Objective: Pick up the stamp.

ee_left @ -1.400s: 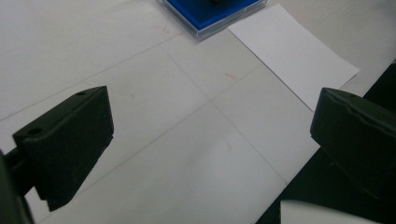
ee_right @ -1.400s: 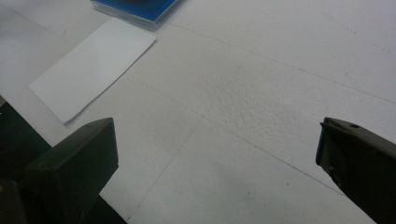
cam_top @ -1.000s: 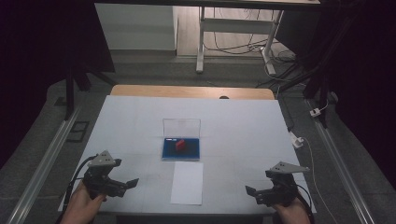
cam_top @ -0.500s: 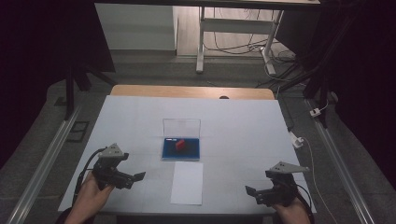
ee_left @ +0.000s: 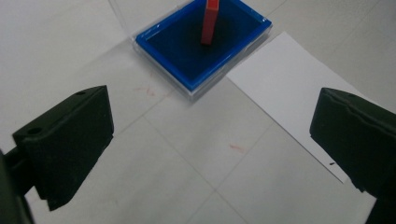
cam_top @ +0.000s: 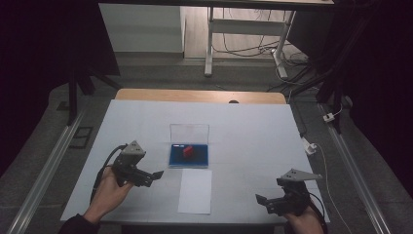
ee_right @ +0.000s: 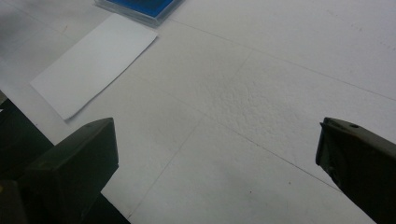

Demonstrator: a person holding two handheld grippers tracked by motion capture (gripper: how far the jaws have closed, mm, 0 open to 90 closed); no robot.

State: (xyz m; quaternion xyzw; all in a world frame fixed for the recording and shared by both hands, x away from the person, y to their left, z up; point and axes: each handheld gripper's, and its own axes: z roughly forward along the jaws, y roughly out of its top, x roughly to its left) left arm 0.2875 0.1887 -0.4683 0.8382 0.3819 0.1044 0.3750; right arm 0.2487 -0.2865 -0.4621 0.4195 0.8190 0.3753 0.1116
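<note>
High view: the left hand-held gripper (cam_top: 157,174) hovers just left of the blue tray (cam_top: 175,160), which carries a red block (cam_top: 187,151); the right hand-held gripper (cam_top: 261,201) is well apart from the tray. Left gripper view: jaws wide open, holding nothing, tray ahead, white paper (ee_left: 299,93) beside the tray. Right gripper view: jaws wide open, empty, above the bench (ee_right: 280,93).

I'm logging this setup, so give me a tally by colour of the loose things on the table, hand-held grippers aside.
Blue: 1, the ink pad tray, its clear lid standing open
Red: 1, the stamp block standing in it
White: 1, the paper sheet
Total: 3
</note>
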